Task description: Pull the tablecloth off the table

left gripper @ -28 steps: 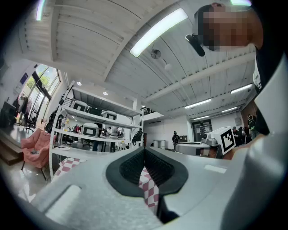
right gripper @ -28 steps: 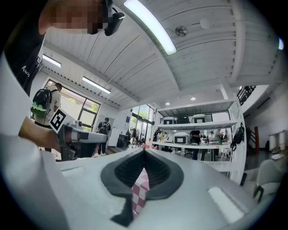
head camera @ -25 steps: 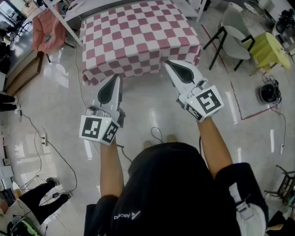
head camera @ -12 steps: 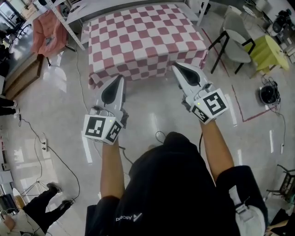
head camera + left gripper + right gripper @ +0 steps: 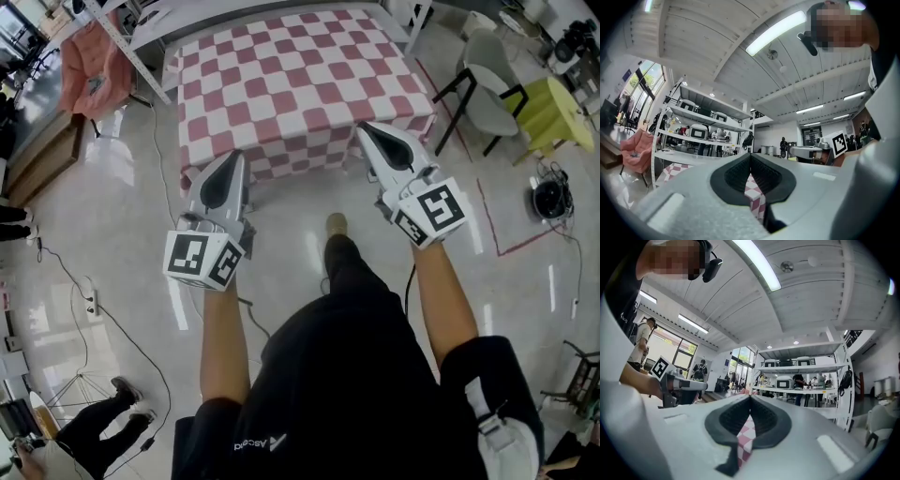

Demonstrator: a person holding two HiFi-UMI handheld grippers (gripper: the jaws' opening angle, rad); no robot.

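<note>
A red-and-white checked tablecloth [image 5: 300,84] covers the table ahead, its near edge hanging toward the floor. My left gripper [image 5: 234,157] is shut, with its tip in line with the cloth's near left edge. My right gripper [image 5: 364,128] is shut too, its tip over the near right edge. In the left gripper view the jaws [image 5: 750,157] meet, and the checked cloth [image 5: 752,194] shows through the hollow below them. The right gripper view has the same closed jaws [image 5: 750,399] with cloth [image 5: 746,437] behind. I see nothing pinched in either. My foot [image 5: 336,225] is stepping forward.
A pink chair [image 5: 94,61] stands left of the table beside a white shelf frame [image 5: 131,47]. On the right are a grey chair [image 5: 483,75] and a yellow-green stool [image 5: 553,108], with a black round device [image 5: 548,192] on the floor. Cables and a person's legs [image 5: 94,422] are at lower left.
The table and cloth have come nearer in the head view as I walk forward. Both grippers stay shut and held out in front.
</note>
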